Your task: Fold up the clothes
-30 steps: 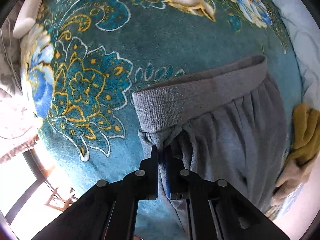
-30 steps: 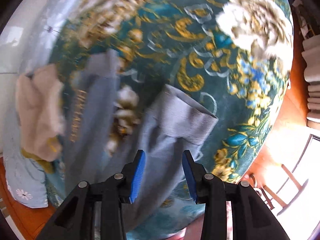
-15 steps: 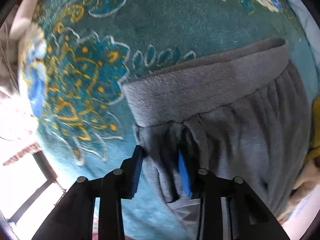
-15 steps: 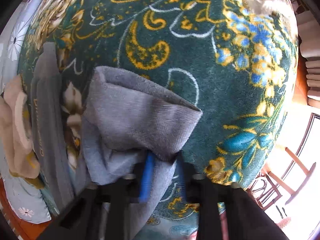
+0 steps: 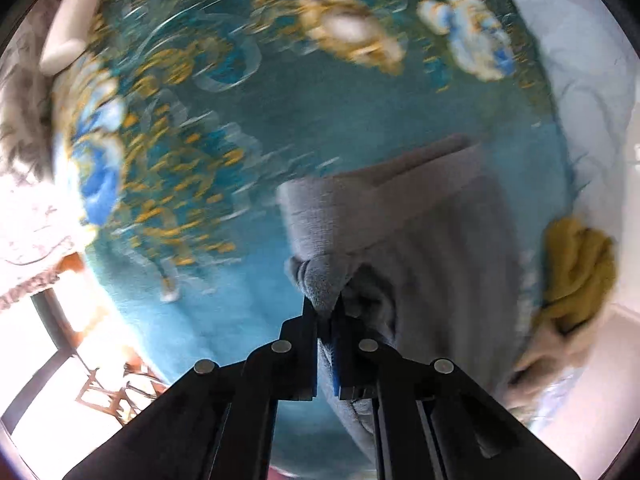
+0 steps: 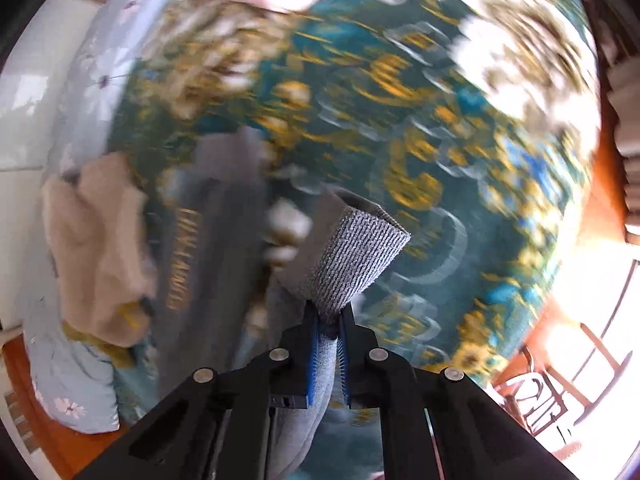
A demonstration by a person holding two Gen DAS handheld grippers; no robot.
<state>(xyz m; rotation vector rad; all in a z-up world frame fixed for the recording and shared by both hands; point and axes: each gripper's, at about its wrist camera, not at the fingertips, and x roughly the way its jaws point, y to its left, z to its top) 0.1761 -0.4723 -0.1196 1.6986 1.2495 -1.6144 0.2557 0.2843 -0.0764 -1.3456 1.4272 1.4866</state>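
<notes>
Looking down through the left wrist view, the left gripper [image 5: 328, 312] has its black fingers pinched nearly together on a bunched fold of the grey trousers [image 5: 432, 264], just below the wide ribbed waistband [image 5: 360, 204]. The soft knit fabric gathers into a knot at the tips and falls away in loose pleats to the right. Beneath lies a plush teal blanket [image 5: 280, 128] with gold and blue flower patterns, blurred. A mustard-yellow fuzzy garment [image 5: 576, 268] sits crumpled at the right edge, beside a pale blue quilt [image 5: 580, 80]. A white pillow [image 5: 72, 40] rests far left.

From the right wrist view, the right gripper [image 6: 328, 320] is likewise clamped narrow, its blue ridged pads [image 6: 313, 356] squeezing the ribbed cuff [image 6: 356, 260] of one trouser leg, which stands up as a stiff grey cone. The other trouser leg [image 6: 216, 248], with gold lettering, stretches flat to the left on the same flowered blanket. A cream fluffy garment [image 6: 96, 248] lies heaped further left, touching that leg's edge.
</notes>
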